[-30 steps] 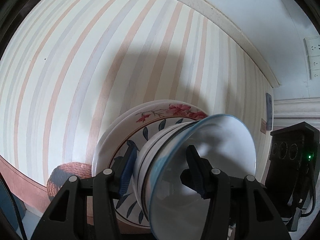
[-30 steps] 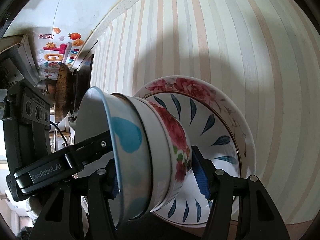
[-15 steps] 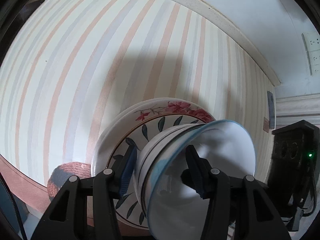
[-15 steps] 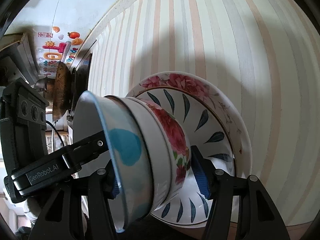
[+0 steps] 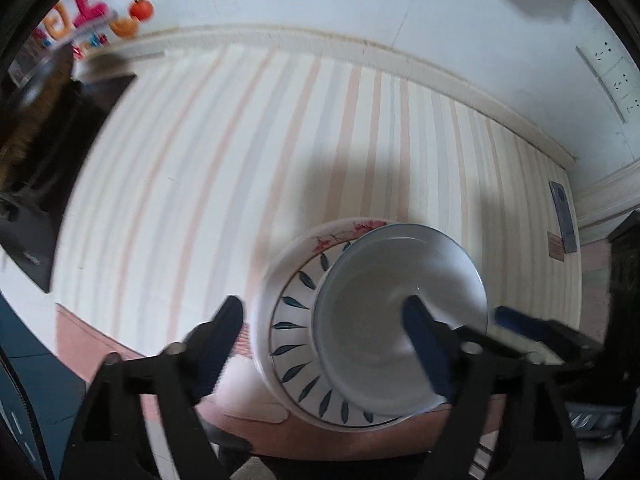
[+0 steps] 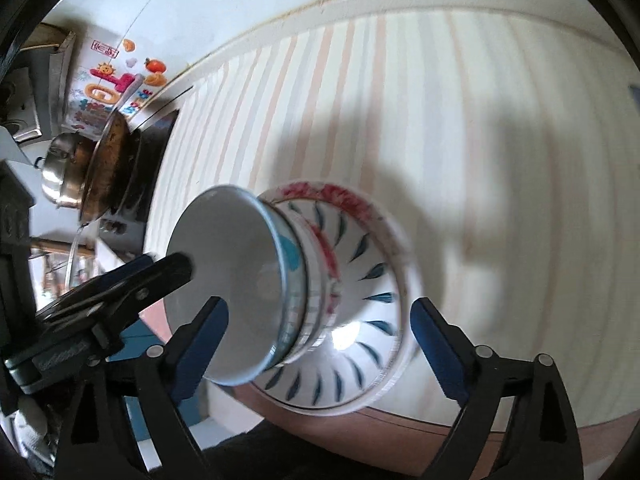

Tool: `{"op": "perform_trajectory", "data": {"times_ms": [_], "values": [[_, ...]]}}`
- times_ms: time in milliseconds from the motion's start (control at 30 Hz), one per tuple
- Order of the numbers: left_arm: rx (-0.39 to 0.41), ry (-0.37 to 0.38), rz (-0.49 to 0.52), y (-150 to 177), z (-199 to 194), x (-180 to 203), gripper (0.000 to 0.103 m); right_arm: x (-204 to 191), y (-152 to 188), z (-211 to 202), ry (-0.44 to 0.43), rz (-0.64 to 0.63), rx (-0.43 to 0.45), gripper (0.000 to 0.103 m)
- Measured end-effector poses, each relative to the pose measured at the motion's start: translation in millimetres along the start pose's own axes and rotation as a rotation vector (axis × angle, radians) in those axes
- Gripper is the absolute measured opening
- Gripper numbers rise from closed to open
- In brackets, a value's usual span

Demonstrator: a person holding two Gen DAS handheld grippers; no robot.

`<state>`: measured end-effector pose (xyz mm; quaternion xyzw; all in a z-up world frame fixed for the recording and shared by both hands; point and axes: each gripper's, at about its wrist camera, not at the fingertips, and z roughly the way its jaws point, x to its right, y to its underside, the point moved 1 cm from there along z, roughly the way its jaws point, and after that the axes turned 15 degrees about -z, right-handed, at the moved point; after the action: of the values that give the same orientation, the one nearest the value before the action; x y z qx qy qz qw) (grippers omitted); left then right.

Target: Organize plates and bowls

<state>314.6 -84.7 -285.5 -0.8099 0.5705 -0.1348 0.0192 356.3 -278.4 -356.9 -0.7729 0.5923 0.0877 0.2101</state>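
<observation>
step: stack of bowls (image 5: 400,332) nested on plates (image 5: 288,320) looks done | left gripper (image 5: 328,344), right gripper (image 6: 320,336) hanging spread, gripping nothing | next: I am judging a clear withdrawal

I see striped tablecloth (image 5: 240,168) ahead of jaws, steel pot (image 6: 60,176) and colourful stickers (image 6: 116,88) far left, wall sockets (image 5: 608,76) upper right.

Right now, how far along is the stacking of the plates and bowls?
Done: the bowls sit nested on the leaf-pattern plate, which lies on the floral plate, all on the striped counter. In hand: nothing; the left gripper and right gripper are both open, wider than the stack. Left: nothing loose shows in these views; the grippers have not yet pulled clear of the stack.
</observation>
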Motion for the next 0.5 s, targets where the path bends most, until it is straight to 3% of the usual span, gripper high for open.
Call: {"op": "perform_trajectory", "data": {"times_ms": [267, 500], "values": [[0.142, 0.013, -0.001, 22.2, -51.3, -6.2, 0.090, -24.2, 10.0, -70.6, 0.138, -0.069, 0.131, 0.096], [0.257, 0.046, 0.049, 50.2, -112.8, -18.3, 0.090, -82.9, 46.1, -137.3, 0.241, -0.109, 0.280, 0.097]]}}
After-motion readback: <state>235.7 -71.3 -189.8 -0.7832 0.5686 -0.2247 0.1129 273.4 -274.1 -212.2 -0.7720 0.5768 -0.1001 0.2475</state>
